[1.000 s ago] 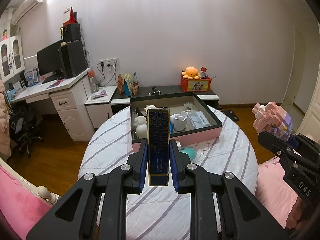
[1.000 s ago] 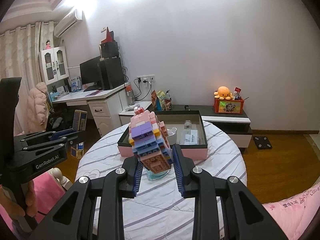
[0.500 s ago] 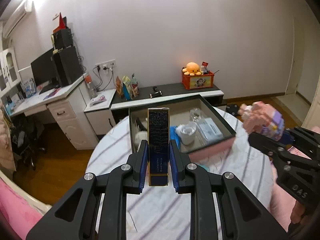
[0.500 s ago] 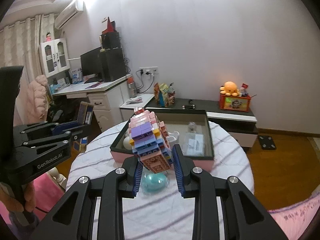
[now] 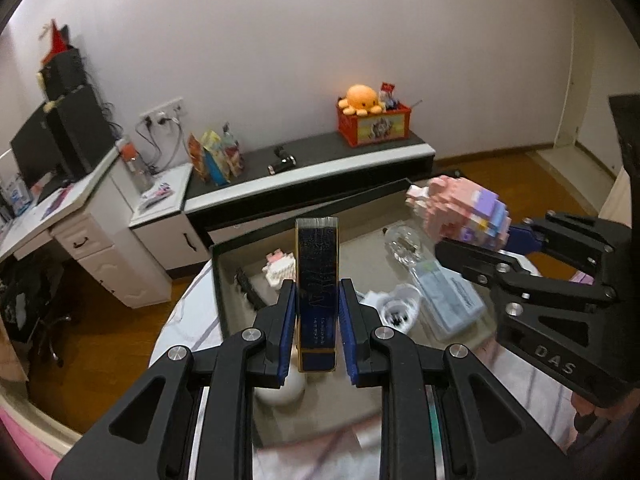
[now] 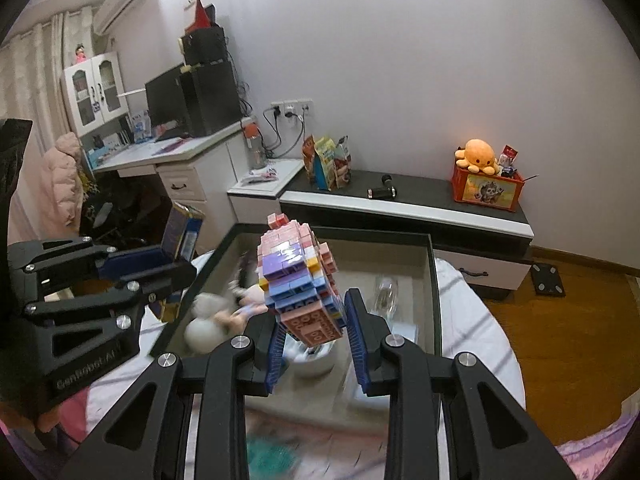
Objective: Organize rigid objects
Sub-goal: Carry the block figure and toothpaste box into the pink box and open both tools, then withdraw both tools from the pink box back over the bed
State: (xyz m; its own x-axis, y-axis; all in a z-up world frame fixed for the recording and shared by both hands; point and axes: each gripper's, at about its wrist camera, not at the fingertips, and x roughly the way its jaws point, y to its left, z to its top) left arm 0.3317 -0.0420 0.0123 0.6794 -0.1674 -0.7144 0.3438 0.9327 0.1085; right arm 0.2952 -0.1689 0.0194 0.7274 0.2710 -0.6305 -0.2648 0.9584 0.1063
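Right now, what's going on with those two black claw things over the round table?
A person is tidying items into a box, holding a gripper in each hand. The left gripper is shut on a dark blue carton standing upright between its fingers. The right gripper is shut on a pink and purple block figure. Both hang over the shallow open box on the striped table, which already holds a clear glass and other small items.

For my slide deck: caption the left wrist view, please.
Left tongs grip an upright dark box above the open tray.
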